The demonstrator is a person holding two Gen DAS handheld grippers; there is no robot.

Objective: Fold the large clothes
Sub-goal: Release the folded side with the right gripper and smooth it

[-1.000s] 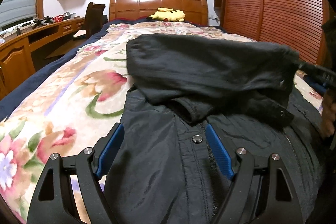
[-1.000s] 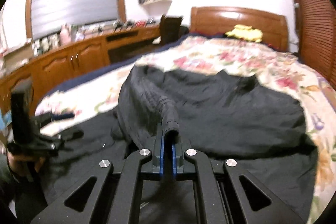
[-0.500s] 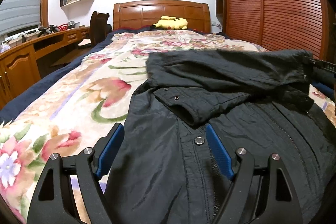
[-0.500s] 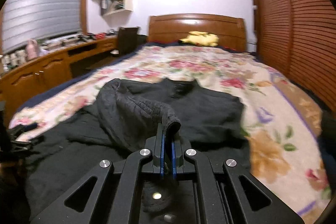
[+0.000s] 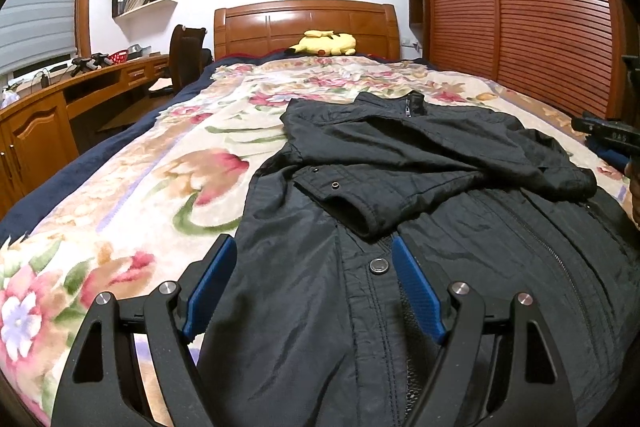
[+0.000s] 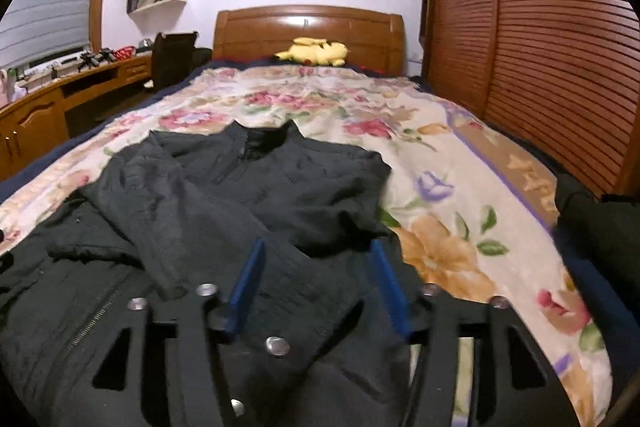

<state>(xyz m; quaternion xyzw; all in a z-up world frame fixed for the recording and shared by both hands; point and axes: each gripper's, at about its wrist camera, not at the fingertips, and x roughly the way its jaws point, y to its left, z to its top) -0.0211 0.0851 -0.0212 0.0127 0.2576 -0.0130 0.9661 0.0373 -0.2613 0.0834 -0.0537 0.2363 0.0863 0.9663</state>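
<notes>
A large black jacket [image 5: 420,187] lies front-up on the floral bedspread [image 5: 152,187], collar toward the headboard, with both sleeves folded across its chest. It also shows in the right wrist view [image 6: 240,195]. My left gripper [image 5: 312,247] is open and empty, just above the jacket's lower left front near a snap button [image 5: 378,265]. My right gripper [image 6: 316,247] is open and empty above the jacket's right side, by the folded sleeve [image 6: 180,227]. The right gripper's body shows at the left wrist view's right edge [image 5: 608,135].
A yellow plush toy [image 5: 326,43] lies by the wooden headboard [image 5: 306,23]. A wooden desk [image 5: 60,107] and a dark chair [image 5: 186,59] stand left of the bed. Slatted wardrobe doors [image 5: 520,7] run along the right. Bedspread [image 6: 460,227] lies bare right of the jacket.
My right gripper carried the sleeve across the jacket, let it go and opened. The sleeve now lies flat on the chest. My left gripper stayed open and tilted up slightly.
</notes>
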